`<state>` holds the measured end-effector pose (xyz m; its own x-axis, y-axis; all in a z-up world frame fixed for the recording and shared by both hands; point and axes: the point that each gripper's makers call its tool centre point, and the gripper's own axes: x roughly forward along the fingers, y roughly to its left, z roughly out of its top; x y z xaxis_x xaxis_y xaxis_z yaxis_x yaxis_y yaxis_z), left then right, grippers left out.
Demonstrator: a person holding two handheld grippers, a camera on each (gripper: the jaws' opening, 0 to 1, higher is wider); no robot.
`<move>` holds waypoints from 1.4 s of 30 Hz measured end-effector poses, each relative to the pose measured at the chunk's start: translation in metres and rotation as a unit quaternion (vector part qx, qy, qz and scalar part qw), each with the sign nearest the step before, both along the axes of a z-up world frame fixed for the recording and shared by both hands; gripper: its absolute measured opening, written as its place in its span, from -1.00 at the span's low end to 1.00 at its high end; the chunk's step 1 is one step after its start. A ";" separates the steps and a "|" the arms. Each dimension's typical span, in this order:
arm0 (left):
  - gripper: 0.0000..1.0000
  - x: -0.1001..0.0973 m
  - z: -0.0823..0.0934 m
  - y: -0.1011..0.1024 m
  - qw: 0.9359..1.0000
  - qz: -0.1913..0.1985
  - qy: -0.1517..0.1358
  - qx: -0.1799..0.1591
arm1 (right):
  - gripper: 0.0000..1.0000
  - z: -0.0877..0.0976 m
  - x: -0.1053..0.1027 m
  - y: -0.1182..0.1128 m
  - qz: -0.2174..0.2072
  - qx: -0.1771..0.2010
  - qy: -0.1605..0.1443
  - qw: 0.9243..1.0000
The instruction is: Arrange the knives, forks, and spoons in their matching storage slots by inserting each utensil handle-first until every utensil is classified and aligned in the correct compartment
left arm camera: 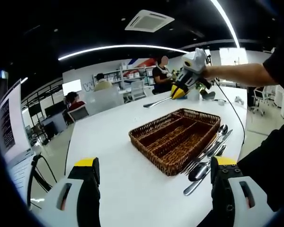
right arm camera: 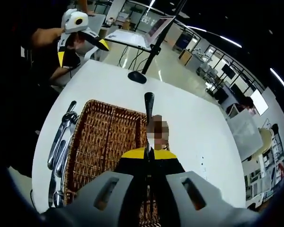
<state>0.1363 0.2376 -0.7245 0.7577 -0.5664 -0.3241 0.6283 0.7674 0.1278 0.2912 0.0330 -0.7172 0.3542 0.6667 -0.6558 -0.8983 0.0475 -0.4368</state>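
Observation:
A brown wicker cutlery tray [left arm camera: 157, 126] with long compartments lies on the white table [left arm camera: 109, 142]. Several steel spoons and other utensils [left arm camera: 209, 153] are piled along its near right side. My left gripper [left arm camera: 156, 163] hovers low over the table in front of the tray, open, nothing between its fingers. My right gripper [left arm camera: 178, 91] is raised beyond the tray, shut on a metal utensil [left arm camera: 156, 101]. In the right gripper view the right gripper [right arm camera: 149, 153] holds that utensil [right arm camera: 149, 101] with its handle pointing forward over the tray [right arm camera: 104, 137]. The loose utensils [right arm camera: 60, 142] lie left of the tray. The left gripper [right arm camera: 83, 49] is beyond.
A laptop [right arm camera: 142, 33] and a black stand base [right arm camera: 137, 75] sit past the table's far end. Another screen [left arm camera: 9, 127] stands at the left. A cable [left arm camera: 233, 111] trails from the right gripper. People sit at desks [left arm camera: 104, 85] behind the table.

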 end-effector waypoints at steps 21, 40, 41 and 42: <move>0.99 0.006 -0.010 -0.003 1.000 0.003 0.011 -0.002 | -1.00 -0.054 0.007 -0.006 -0.005 -0.009 0.025 1.000; 0.99 0.006 -0.013 -0.001 1.000 0.011 0.021 -0.009 | -1.00 -0.099 0.010 0.001 0.004 -0.027 0.044 0.999; 0.99 0.006 -0.013 -0.002 1.000 0.011 0.021 -0.009 | -1.00 -0.101 0.011 0.001 0.004 -0.027 0.043 0.999; 0.99 0.006 -0.013 -0.002 1.000 0.010 0.022 -0.009 | -1.00 -0.103 0.011 0.001 0.003 -0.028 0.046 0.999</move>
